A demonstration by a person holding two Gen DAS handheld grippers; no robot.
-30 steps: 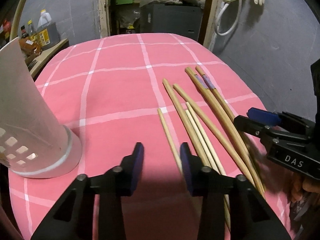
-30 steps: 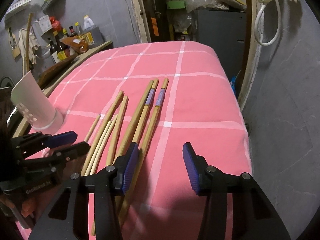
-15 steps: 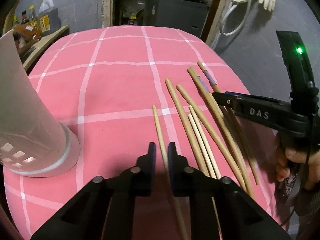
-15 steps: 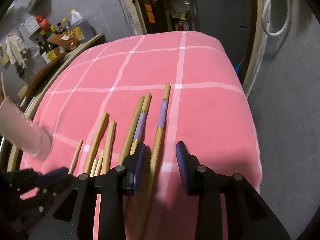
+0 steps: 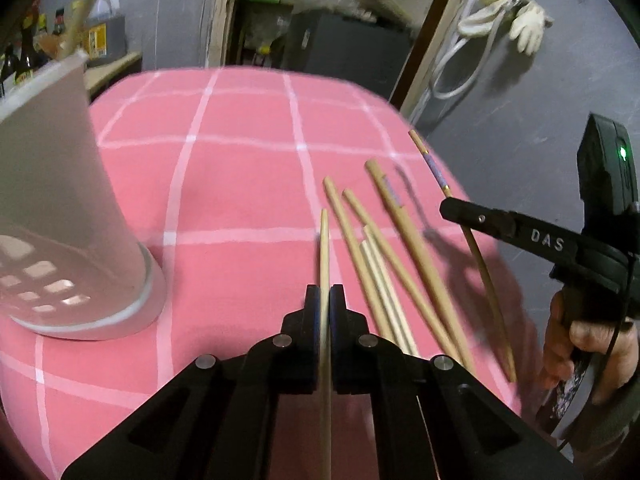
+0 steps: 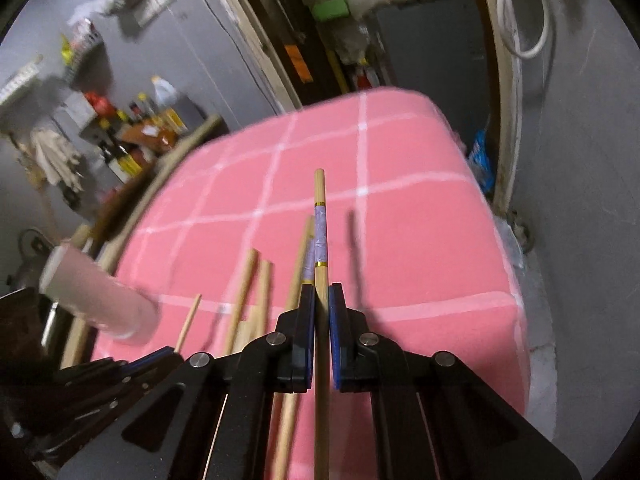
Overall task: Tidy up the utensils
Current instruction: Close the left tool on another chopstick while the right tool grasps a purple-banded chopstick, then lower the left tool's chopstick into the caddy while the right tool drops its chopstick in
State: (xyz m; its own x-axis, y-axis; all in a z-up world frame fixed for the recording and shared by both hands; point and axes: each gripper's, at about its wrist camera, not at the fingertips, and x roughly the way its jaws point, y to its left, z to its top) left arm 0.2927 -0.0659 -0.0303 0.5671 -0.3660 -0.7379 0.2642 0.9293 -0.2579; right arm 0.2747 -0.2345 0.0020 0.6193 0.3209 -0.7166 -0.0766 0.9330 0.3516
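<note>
Grippers, left (image 5: 325, 300) and right (image 6: 322, 300), each clamp one chopstick.

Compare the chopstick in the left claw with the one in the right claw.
The left claw grips a plain chopstick, thin and pale, tapering to a point. The right claw grips a banded chopstick, thicker, blunt-ended, with a purple patterned section between gold rings. Both are wooden, clamped lengthwise and lifted off the pink cloth.
</note>
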